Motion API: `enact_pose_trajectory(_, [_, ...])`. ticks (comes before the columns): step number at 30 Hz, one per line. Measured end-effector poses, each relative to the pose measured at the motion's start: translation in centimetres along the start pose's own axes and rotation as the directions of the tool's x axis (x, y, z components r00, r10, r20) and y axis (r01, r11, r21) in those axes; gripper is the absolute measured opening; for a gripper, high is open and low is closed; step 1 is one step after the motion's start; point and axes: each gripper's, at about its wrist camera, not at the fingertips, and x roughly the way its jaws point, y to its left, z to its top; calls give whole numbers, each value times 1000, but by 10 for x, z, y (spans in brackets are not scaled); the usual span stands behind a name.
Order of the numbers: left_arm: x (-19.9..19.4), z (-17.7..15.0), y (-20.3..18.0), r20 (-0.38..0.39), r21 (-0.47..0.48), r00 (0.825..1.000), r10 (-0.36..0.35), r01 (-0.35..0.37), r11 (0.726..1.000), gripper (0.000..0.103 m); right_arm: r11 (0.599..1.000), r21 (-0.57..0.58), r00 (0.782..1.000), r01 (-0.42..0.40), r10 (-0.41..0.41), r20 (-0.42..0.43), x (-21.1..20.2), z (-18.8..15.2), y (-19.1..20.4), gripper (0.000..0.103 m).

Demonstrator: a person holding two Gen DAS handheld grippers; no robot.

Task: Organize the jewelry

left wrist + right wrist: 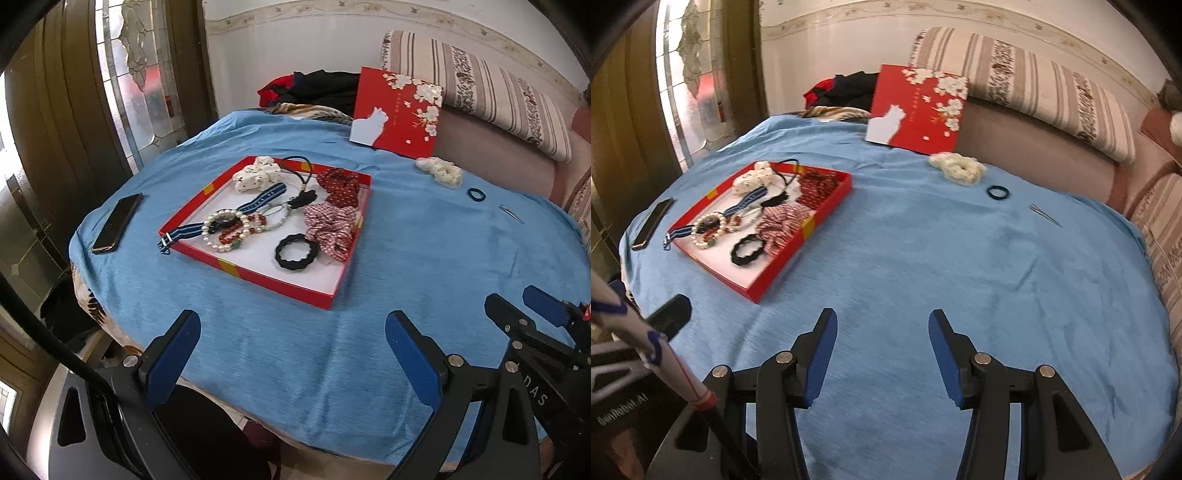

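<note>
Blue cloth (258, 350) w/ faint lighter streaks. Red tray (255, 275), white inside, yellow tape marks on rim. In it: white scrunchie (255, 173) w/ small dark specks, dark red scrunchie (341, 186) w/ white dots, red/white checked scrunchie (330, 229), black wavy hair tie (296, 252), navy strap (258, 199) w/ pale stripes, white pearl bracelet (221, 236). Red lid (399, 110) w/ white cat & blossoms. Cream scrunchie (958, 167), dark blue band (998, 192), black phone (117, 223). Gripper pads (822, 363) blue.

left wrist: near edge, facing tray (258, 273) | right: same, rightward
</note>
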Motion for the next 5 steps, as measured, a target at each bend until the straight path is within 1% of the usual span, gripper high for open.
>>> enact_pose_trajectory(5, [3, 2, 14, -2, -26, 1000, 6, -6, 1000, 100, 999, -31, 1000, -11, 11, -2, 5, 7, 14, 56])
